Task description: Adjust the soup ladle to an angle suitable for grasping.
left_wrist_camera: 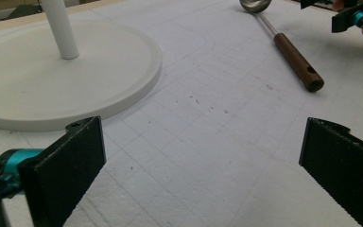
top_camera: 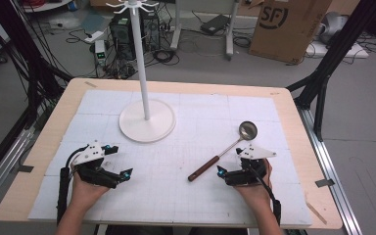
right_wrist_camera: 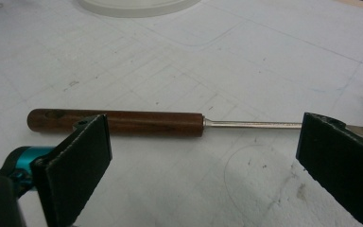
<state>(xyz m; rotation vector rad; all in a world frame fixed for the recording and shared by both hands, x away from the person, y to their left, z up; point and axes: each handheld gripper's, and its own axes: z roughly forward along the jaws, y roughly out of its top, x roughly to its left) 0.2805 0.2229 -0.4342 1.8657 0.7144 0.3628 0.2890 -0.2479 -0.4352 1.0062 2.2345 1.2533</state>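
A ladle [top_camera: 219, 156] with a round metal bowl and a brown wooden handle lies slantwise on the white mat, right of centre. My right gripper [top_camera: 229, 161] rests just beside its handle end, held in a hand, jaws wide apart. In the right gripper view the ladle's handle [right_wrist_camera: 123, 122] lies crosswise just beyond the open right gripper [right_wrist_camera: 203, 161], untouched. My left gripper [top_camera: 119, 160] sits at the front left, also open with nothing between its jaws. From the left gripper [left_wrist_camera: 203, 161] the ladle [left_wrist_camera: 295, 61] shows at the upper right.
A white hook stand [top_camera: 147, 122] with a round base and tall pole stands at the mat's middle back; its base [left_wrist_camera: 75, 80] lies just ahead of the left gripper. The wooden table edge [top_camera: 293, 127] frames the mat. Cables, a cardboard box and frames crowd the floor beyond.
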